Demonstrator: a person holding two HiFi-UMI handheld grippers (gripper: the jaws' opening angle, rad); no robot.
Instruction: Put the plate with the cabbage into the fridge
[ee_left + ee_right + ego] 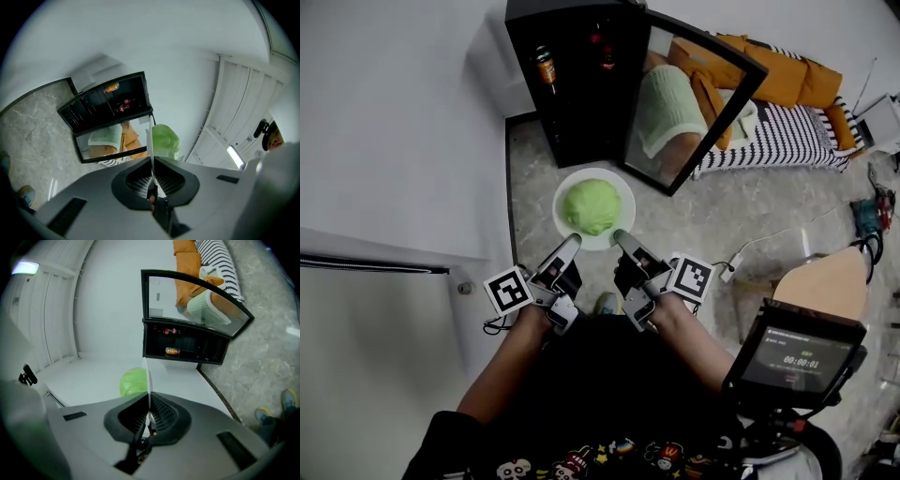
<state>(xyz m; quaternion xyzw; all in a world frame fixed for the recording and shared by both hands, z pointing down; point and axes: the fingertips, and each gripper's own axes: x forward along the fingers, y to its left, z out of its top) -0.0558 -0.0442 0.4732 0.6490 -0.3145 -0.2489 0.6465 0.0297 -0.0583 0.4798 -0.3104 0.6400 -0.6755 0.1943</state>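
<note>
Plate point(627, 202) with the cabbage point(591, 206) is clamped at its near rim by left gripper point(571, 244) and right gripper point(622, 238), held level for steadiness, open fridge point(572, 103) just ahead.

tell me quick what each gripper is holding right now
left gripper: shut on the rim of the plate
right gripper: shut on the same plate's rim

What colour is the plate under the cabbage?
White. The plate shows best in the head view.
</note>
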